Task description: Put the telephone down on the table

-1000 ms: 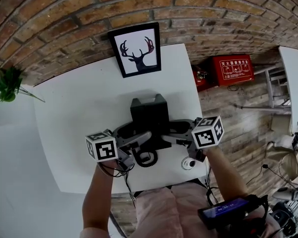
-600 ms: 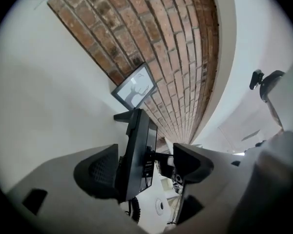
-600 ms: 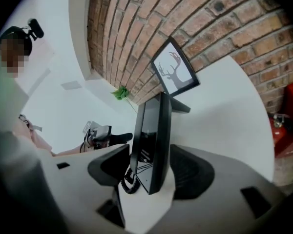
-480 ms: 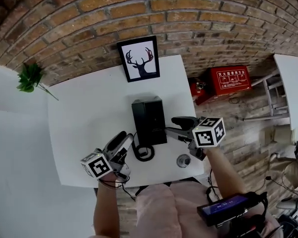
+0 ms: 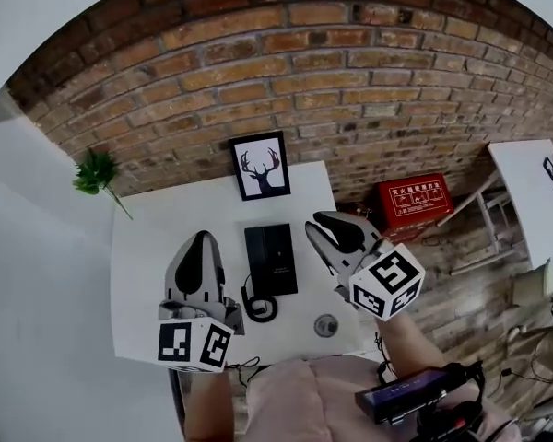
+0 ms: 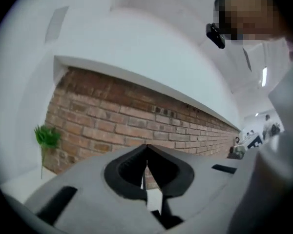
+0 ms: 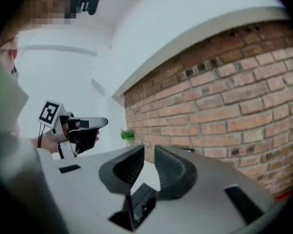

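The black telephone (image 5: 271, 258) lies flat on the white table (image 5: 147, 247), its coiled cord (image 5: 258, 308) at its near end. Neither gripper touches it; both are held level, well above the table. My left gripper (image 5: 201, 238) hangs left of the telephone and is shut, its tips meeting with nothing between them (image 6: 146, 147). My right gripper (image 5: 316, 225) hangs right of the telephone. Its jaws are closing, and a narrow empty gap still shows between them (image 7: 149, 150). In the right gripper view the left gripper (image 7: 80, 126) appears off to the left.
A framed deer picture (image 5: 262, 166) leans on the brick wall (image 5: 350, 72) behind the telephone. A green plant (image 5: 96, 171) stands at the table's far left corner. A small round object (image 5: 326, 325) lies near the front edge. A red box (image 5: 415, 201) sits on the floor right of the table.
Both grippers have risen from beside the telephone to well above the table and turned level. The left jaws have shut and the right ones narrowed. The telephone stays on the table.
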Tool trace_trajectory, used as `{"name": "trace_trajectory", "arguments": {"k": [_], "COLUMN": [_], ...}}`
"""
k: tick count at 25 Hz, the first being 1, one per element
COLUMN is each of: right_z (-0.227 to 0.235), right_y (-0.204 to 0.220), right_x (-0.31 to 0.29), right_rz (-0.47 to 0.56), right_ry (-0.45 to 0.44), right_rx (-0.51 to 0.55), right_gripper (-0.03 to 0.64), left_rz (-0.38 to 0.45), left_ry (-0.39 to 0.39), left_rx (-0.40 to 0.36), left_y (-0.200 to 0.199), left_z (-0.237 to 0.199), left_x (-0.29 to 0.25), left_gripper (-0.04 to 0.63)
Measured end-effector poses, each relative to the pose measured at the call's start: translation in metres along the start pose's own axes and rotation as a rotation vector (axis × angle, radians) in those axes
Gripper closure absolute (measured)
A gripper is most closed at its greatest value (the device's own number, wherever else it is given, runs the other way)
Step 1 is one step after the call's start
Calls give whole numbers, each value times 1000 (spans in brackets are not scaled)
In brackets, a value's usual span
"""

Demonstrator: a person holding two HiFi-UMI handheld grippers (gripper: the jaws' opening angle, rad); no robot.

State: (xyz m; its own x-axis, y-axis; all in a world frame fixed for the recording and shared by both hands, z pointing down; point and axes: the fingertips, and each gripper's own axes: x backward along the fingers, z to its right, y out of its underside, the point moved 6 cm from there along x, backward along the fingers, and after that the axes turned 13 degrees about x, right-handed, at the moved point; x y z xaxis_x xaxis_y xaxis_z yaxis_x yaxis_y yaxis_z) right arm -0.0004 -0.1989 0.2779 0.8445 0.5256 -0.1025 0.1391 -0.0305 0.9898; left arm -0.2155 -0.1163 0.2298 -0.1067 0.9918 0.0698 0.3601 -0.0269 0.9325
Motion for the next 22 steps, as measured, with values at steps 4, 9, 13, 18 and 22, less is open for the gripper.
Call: {"name": "trace_trajectory", "arguments": {"k": [4,9,13,18,22], "right_z": [-1,-2,-7,-6,-4], "right_y": [-52,-70,-64,-60,-59], "right_x": [12,17,20,23,26], "right_rz": [105,150,150,152,154], "right_ry": [123,196,211,224,232], "right_rx": [170,236,249,243,250], "right_gripper": [606,611,611,612,612], "left_rz": [98,129,132,104,100], "left_ry": [-37,-32,-43,-39,-38], "left_rx": [-198,-287,-307,-341,-370], "left_y": [-30,-42,-35,-25,-18], "left_z": [38,66,73,76,79], "left_x": [-5,-10,-9,-10,-10], "left_gripper": [596,596,597,597,597]}}
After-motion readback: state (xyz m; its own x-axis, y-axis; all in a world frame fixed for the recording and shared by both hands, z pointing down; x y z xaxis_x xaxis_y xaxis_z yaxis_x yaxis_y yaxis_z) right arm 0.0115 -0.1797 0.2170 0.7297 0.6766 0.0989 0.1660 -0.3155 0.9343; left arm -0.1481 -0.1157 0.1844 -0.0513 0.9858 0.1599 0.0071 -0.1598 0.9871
